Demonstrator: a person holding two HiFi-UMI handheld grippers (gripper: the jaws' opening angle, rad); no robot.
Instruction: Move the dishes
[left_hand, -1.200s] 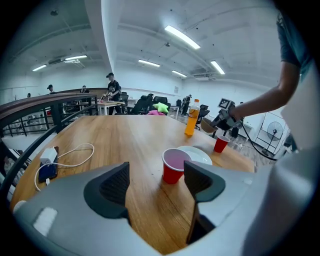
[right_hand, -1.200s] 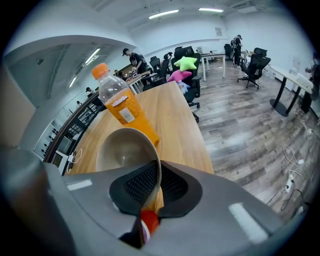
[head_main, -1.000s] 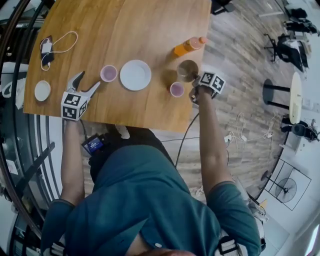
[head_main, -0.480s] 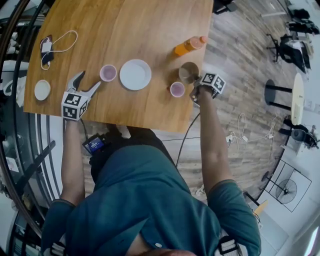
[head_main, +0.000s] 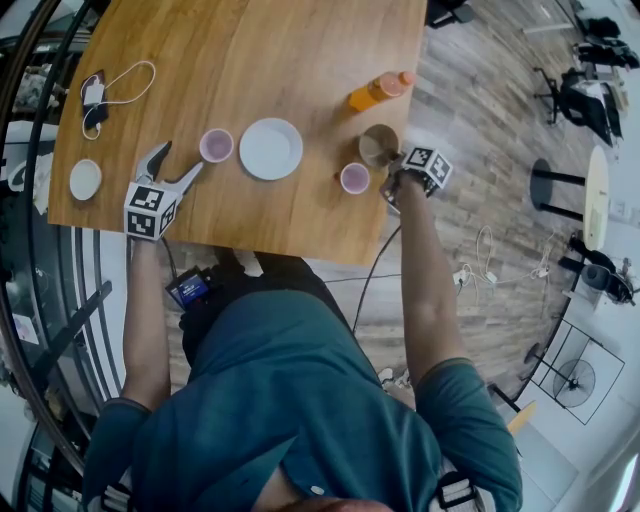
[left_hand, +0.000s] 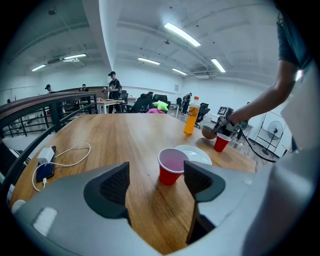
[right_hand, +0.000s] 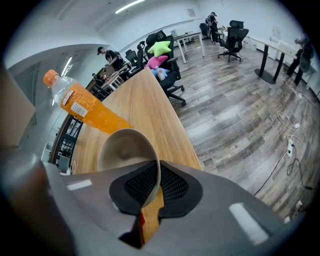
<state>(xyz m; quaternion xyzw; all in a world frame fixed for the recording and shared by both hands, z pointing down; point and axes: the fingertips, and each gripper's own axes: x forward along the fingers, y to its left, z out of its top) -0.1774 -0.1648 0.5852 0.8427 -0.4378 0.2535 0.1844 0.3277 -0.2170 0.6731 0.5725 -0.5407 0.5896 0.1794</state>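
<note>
My right gripper (head_main: 391, 161) is shut on the rim of a beige bowl (head_main: 377, 144) near the table's right edge. In the right gripper view the bowl (right_hand: 127, 150) tilts, its wall pinched between the pads of that gripper (right_hand: 156, 184). Just left of it stands a red cup (head_main: 354, 178). My left gripper (head_main: 177, 163) stands open with nothing between its jaws. It points at another red cup (left_hand: 171, 166), which is a short way ahead of the gripper (left_hand: 155, 182). A white plate (head_main: 270, 149) lies right of that cup.
An orange bottle (head_main: 378, 91) lies beyond the bowl. A small white dish (head_main: 85, 181) sits at the table's left front corner. Behind it lie a phone and a cable (head_main: 95, 100). The wooden table (head_main: 260, 60) ends just right of the bowl, above the plank floor.
My right gripper has sunk a little with the bowl and rolled slightly. The left gripper has stayed where it was.
</note>
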